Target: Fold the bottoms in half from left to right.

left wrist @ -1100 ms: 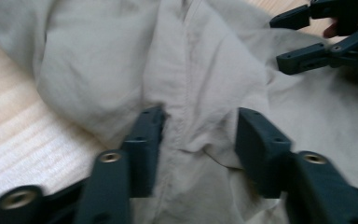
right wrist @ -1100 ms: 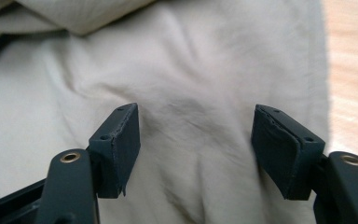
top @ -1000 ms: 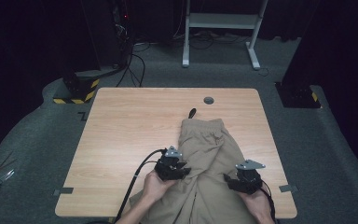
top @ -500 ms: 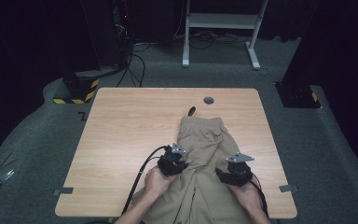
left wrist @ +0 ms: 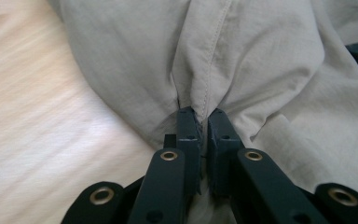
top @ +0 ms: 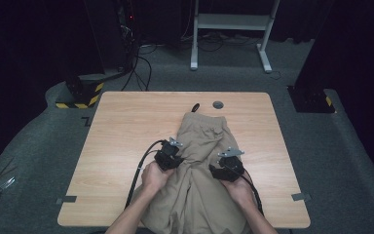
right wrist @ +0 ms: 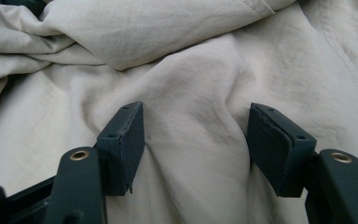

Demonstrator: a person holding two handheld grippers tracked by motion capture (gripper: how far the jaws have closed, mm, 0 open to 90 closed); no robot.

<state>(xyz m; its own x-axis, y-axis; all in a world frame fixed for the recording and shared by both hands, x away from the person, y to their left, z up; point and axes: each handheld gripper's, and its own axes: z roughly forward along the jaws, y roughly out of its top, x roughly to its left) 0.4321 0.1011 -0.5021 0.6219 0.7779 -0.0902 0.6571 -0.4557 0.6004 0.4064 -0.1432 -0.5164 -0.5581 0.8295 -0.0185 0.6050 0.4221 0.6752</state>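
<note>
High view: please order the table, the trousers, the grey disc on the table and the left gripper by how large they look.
1. Table, largest.
2. Trousers; part lies past the picture's bottom edge.
3. Left gripper.
4. Grey disc, smallest.
The order is plain; no two look alike.

Fixed high above the near side, looking forward and down over the whole table and the dark floor beyond. Mounted on each gripper, staring very close along black jaws into beige trousers, the left one catching wood at its edge. Shared by all three: the same cloth.
</note>
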